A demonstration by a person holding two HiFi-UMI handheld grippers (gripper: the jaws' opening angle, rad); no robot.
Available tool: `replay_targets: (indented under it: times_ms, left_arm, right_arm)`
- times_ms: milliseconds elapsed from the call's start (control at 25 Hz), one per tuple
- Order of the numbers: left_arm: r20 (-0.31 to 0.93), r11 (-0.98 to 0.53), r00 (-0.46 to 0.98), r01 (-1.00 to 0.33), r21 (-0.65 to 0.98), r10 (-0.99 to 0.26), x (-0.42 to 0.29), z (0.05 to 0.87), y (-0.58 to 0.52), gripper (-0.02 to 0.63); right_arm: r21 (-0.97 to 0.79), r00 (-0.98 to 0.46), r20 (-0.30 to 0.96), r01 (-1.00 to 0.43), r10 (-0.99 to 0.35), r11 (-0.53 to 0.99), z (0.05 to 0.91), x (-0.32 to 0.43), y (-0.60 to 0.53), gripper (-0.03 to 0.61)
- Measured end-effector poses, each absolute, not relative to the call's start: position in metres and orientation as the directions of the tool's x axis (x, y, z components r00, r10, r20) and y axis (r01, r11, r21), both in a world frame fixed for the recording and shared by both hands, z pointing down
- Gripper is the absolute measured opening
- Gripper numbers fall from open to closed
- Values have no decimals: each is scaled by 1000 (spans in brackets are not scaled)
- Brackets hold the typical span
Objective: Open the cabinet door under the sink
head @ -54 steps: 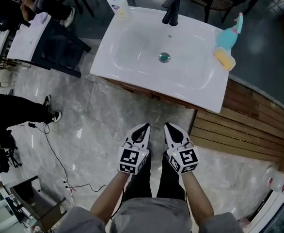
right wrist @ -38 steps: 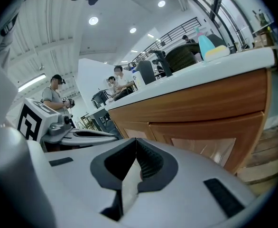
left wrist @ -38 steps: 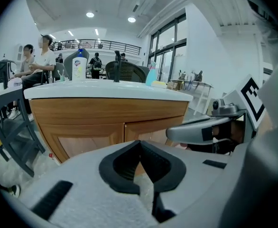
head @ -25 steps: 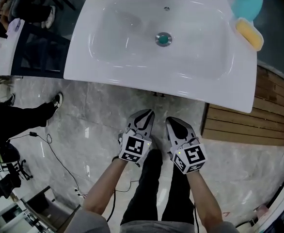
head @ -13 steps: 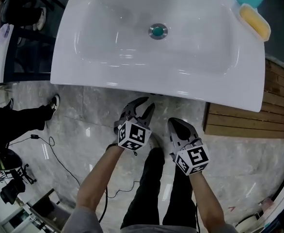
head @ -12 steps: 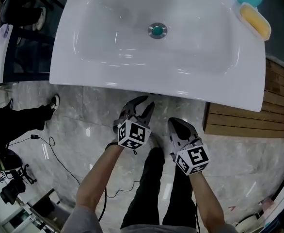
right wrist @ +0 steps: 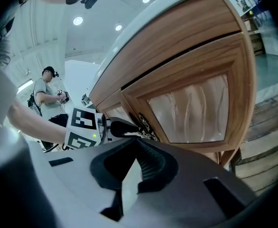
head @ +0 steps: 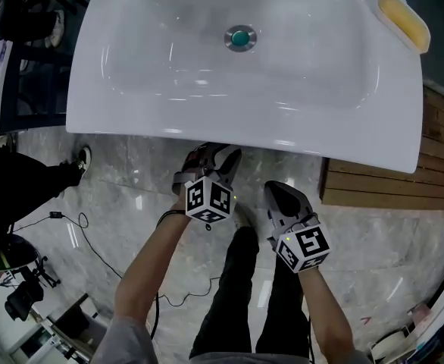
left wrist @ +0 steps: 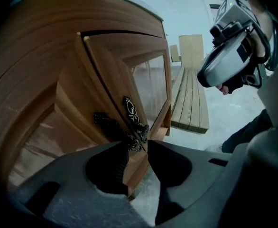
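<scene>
The wooden cabinet door [left wrist: 106,75] with a frosted glass pane [right wrist: 191,108] stands under the white sink [head: 93,105]. A black ornate handle [left wrist: 134,122] runs down its edge, with a second handle [left wrist: 106,122] on the neighbouring door. My left gripper [left wrist: 135,148] [head: 213,152] reaches under the sink's front edge. Its jaws have just been opening, and the handle's lower end sits between their tips without being pressed. My right gripper [head: 276,189] [right wrist: 136,139] hangs shut and empty to the right, a little short of the door.
A slatted wooden platform [head: 373,188] lies on the marble floor to the right of the cabinet. A yellow sponge [head: 404,10] rests on the sink's right corner. At the left are a bystander's legs [head: 25,180] and floor cables [head: 78,233].
My left gripper has rolled, dropped and moved in under the sink's edge, and its jaws went from shut to open. The right gripper sank a little.
</scene>
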State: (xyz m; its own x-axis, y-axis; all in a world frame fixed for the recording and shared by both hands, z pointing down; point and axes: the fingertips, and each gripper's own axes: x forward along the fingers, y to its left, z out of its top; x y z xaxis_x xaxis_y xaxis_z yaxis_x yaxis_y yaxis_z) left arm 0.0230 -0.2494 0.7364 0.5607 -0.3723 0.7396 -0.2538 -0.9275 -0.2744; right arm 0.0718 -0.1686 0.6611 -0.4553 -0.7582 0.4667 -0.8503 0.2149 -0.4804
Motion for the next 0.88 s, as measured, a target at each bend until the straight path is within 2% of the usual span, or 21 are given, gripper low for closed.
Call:
replay_targets:
  times_ms: [200, 360, 600, 880]
  left_arm:
    - [744, -921, 543, -233, -313, -390, 25, 734, -254, 108]
    - [732, -911, 541, -238, -337, -413, 24, 737, -259, 61]
    - [736, -908, 532, -256, -331, -418, 23, 735, -259, 55]
    - [755, -911, 537, -65, -407, -376, 17, 738, -247, 46]
  right_arm:
    - [-486, -452, 474, -850, -756, 203, 669, 76, -165, 11]
    - [-491, -447, 478, -850, -756, 191, 674, 78, -164, 11]
    - [-494, -449, 474, -848, -757, 194, 679, 75, -163, 11]
    - [-491, -438, 475, -852, -763, 183, 684, 70, -160, 11]
